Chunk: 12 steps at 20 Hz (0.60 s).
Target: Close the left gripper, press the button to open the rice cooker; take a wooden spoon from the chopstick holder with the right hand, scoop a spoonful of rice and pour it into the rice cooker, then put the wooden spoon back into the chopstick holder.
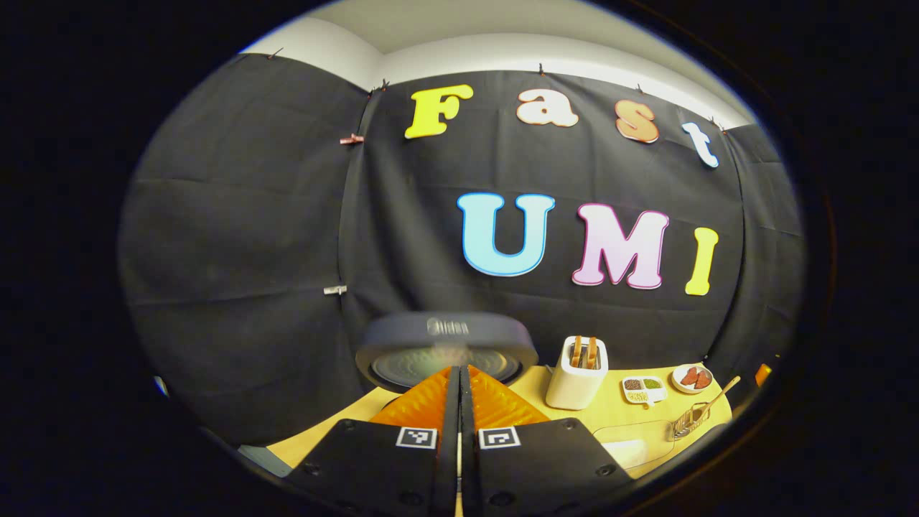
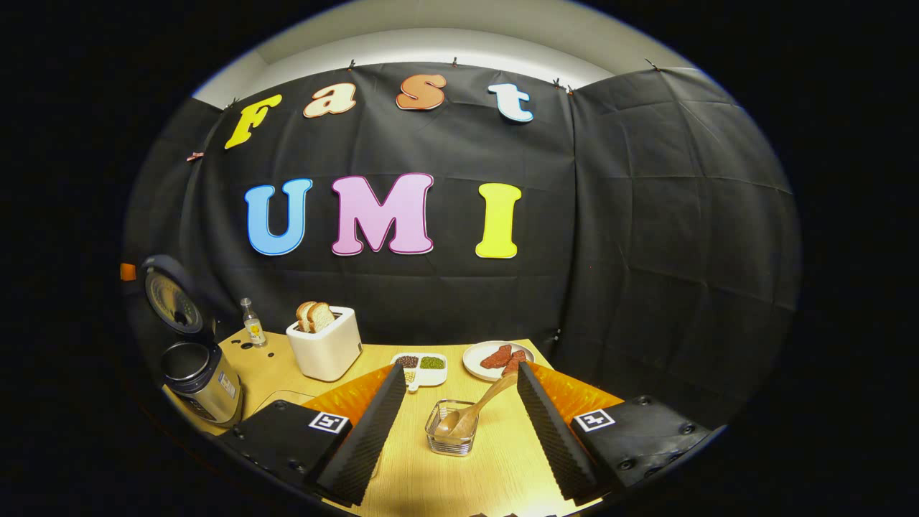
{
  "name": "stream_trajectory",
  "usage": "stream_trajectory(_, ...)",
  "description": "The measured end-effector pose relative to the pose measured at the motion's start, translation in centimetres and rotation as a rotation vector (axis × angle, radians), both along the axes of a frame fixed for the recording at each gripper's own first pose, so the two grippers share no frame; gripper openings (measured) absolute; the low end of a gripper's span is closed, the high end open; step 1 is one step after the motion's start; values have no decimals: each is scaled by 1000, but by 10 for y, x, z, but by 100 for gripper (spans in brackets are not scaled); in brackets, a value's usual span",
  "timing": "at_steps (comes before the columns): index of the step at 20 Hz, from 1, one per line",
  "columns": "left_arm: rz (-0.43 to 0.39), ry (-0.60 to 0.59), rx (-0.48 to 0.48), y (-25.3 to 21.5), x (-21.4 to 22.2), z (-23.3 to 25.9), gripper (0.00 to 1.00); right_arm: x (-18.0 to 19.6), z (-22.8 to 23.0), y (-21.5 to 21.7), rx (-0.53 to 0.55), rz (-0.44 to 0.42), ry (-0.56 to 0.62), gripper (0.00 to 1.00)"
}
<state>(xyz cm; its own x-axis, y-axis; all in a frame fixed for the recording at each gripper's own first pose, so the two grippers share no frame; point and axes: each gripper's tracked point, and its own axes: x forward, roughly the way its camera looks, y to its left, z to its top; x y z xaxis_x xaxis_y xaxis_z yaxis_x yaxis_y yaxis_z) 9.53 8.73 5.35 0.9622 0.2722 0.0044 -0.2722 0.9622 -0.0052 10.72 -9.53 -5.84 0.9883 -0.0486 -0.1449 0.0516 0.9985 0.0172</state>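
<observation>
- Wooden spoon stands in the clear square chopstick holder, and this holder lies on the table between the two fingers of the right gripper, a little ahead of their inner faces and touching neither.
- These right fingers are spread wide and hold nothing.
- Bowl of the spoon is down inside the holder; its handle leans up and to the right, so the long axis goes diagonally toward the plate with red pieces.
- In the left gripper view, the fingers of the left gripper are pressed together with no gap between them, and nothing is between them.
- Their tips point straight at the rice cooker, just under its raised lid, which looks blurred; I cannot tell if the tips touch it.
- From the right gripper view, the rice cooker stands at the far left edge of the table with the lid open and upright, and the pot under it is open to the top.
- I count one rice cooker, one spoon, one holder, one white toaster with two bread slices, one small bottle, one divided dish of grains, and one plate.
- In the left gripper view, the holder with the spoon is far to the right, well apart from the left fingers.
</observation>
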Motion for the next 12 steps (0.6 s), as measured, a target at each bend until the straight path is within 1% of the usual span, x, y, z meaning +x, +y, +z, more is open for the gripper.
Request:
stream_trajectory(2, -13, -22, -2, -12, -10, 3, 9, 1, -1, 1, -2, 1, 4, 98)
stream_trajectory(4, -30, -27, -24, -23, -18, 0, 15, 3, -1, 0, -6, -2, 6, 98)
stream_trajectory(5, -42, -27, -30, -27, -19, -3, 27, 3, -1, -1, -7, -5, 6, 98)
stream_trajectory(6, -60, -29, -36, -33, -22, -4, 44, 4, -1, -2, -7, -9, 8, 98)
stream_trajectory(7, -62, -30, -37, -35, -27, -6, 62, 5, -2, -4, -5, -13, 10, 98)
stream_trajectory(9, -89, -14, -42, -41, -25, -15, 98, 8, -5, -8, 1, -22, 18, 98)
stream_trajectory(11, -90, 12, -48, -42, -27, -26, 95, 11, -9, -12, 2, -29, 29, 98)
stream_trajectory(12, -95, 21, -54, -46, -27, -30, 96, 14, -11, -13, 1, -31, 34, 98)
